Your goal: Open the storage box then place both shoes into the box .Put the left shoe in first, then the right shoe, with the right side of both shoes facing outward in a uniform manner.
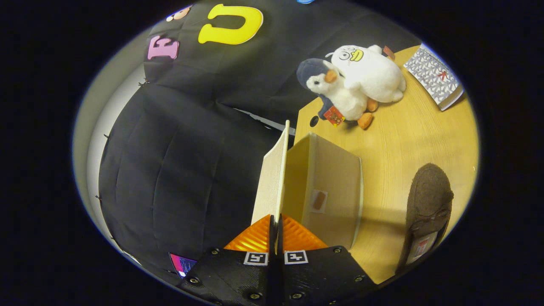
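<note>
The claw [274,223] has its orange fingers [255,238] pressed together, pinching the storage box's lid [271,178], which stands lifted on edge. The open storage box [335,187] sits right beside it on the wooden surface [408,140]. A brown shoe [427,204] lies nearby, just past the box. Two plush birds [357,83] sit farther back.

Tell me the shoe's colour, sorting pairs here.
Dark brown, with a fuzzy look; the shoe shows best in the gripper view.

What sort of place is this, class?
Probably a staged recording booth, not a home: black cloth wall, wooden table with plush toys, a box whose lid the gripper pinches.
</note>
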Tool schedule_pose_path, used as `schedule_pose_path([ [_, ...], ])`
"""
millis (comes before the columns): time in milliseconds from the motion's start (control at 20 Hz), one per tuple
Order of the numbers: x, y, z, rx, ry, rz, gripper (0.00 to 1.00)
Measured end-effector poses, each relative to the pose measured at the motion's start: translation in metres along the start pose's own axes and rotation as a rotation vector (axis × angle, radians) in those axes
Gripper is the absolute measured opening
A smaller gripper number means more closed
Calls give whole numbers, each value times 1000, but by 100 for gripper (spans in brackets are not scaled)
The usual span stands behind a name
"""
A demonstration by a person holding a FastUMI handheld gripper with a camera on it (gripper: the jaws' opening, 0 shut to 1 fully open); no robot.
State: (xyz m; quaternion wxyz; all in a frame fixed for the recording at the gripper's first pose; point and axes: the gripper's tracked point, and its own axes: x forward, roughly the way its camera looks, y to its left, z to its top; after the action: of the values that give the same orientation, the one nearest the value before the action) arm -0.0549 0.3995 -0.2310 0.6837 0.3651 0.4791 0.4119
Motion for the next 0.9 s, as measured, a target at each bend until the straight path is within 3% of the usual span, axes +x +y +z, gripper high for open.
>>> schedule_pose_path([
  [450,26,115,3,-101,-11,5,0],
  [700,78,171,-12,-168,6,0,0],
  [900,139,200,-33,-142,41,-4,0],
])
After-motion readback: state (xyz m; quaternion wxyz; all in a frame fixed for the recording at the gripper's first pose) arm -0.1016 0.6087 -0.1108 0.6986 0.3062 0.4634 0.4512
